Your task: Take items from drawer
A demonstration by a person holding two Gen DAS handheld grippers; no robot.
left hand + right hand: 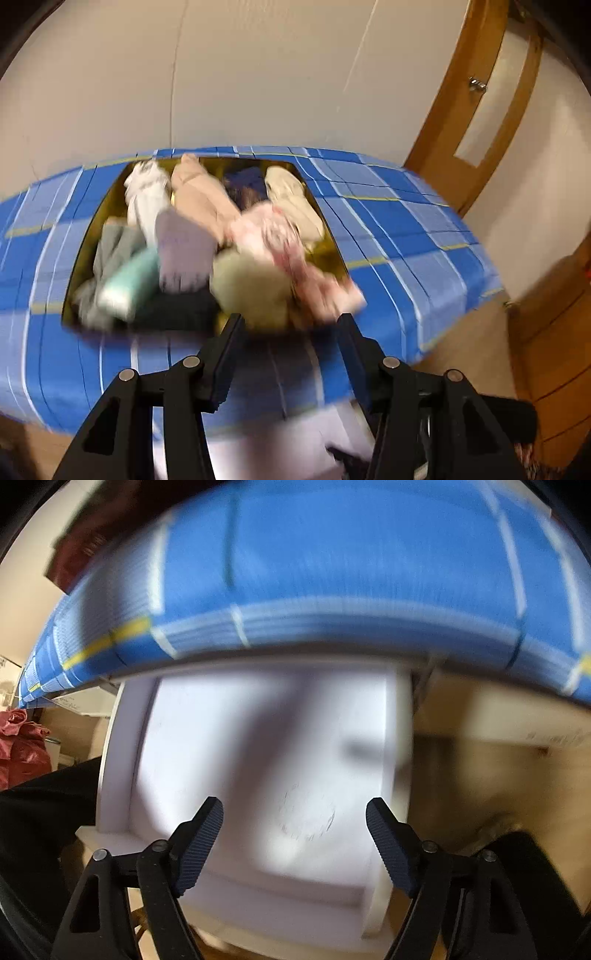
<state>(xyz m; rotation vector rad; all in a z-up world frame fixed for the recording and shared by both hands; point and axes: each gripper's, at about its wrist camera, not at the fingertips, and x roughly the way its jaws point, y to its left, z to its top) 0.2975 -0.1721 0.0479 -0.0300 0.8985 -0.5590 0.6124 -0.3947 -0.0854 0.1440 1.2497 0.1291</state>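
A gold-lined tray [330,254] sits on the blue plaid tablecloth [399,221], piled with soft clothing: a white sock [146,195], a beige piece [199,199], a lavender sock [183,254], a mint one [129,284], a pink patterned piece [288,251] and a cream fluffy item [251,284]. My left gripper [290,321] hovers at the tray's near edge, open, with nothing between its fingers. Below the table edge, my right gripper [295,805] is open over the white drawer [118,757]. The blurred drawer floor shows no item.
A wooden door [480,110] stands to the right of the table, with a pale wall behind it. A red bag [22,746] lies at the far left under the table. Dark clothing of a person [37,830] fills the lower left.
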